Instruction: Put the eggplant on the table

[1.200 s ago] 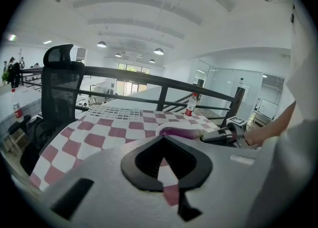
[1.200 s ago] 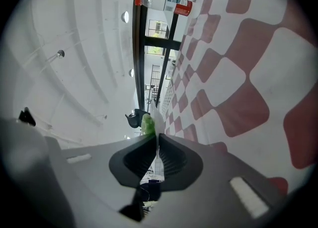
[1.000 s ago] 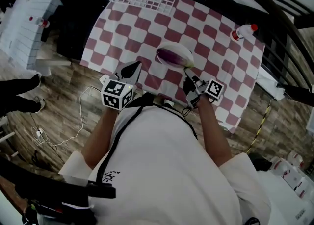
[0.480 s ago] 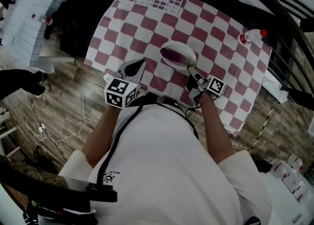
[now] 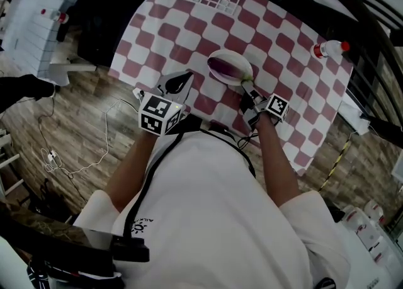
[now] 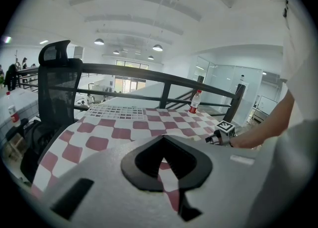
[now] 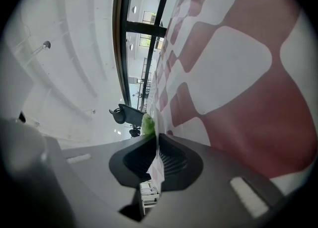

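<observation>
We see left gripper (image 5: 182, 80) jaws pressed together, empty | right gripper (image 5: 247, 87) jaws pinching eggplant (image 5: 227, 67) by green stem (image 7: 147, 124) | eggplant at gripper's 11 o'clock, low over checked table (image 5: 189, 23), contact unclear

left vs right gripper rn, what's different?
The right gripper is shut on the eggplant, pinching its green stem. The left gripper is shut on nothing. The right gripper is rolled onto its side, so the table stands upright in its view, while the left gripper sits level. Both are over the table's near edge, and both carry marker cubes.
</observation>
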A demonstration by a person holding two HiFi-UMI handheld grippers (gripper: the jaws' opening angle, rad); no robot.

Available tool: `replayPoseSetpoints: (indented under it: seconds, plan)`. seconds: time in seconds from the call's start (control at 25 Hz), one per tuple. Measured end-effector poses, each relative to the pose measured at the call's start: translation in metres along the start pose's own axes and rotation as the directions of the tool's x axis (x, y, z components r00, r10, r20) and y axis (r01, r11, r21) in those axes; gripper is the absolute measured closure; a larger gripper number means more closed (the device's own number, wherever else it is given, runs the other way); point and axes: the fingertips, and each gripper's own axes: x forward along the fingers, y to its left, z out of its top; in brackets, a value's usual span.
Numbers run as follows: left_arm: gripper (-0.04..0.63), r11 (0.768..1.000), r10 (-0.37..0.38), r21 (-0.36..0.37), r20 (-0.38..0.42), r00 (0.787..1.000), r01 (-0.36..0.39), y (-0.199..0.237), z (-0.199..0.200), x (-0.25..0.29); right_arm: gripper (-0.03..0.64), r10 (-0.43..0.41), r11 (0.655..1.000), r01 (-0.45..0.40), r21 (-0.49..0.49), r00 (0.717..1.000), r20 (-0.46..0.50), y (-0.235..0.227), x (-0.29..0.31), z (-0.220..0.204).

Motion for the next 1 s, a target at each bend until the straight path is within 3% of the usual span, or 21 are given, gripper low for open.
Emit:
replayPoseSetpoints:
  seconds: [1.0]
  plan:
    - [0.592, 1.000, -0.003, -0.029, -0.001, 1.000, 0.003, 0.021, -0.005, -0.004, 0.595, -0.136, 0.990, 0.135, 0.049, 0.991, 0.009, -0.022, 0.011, -0.007]
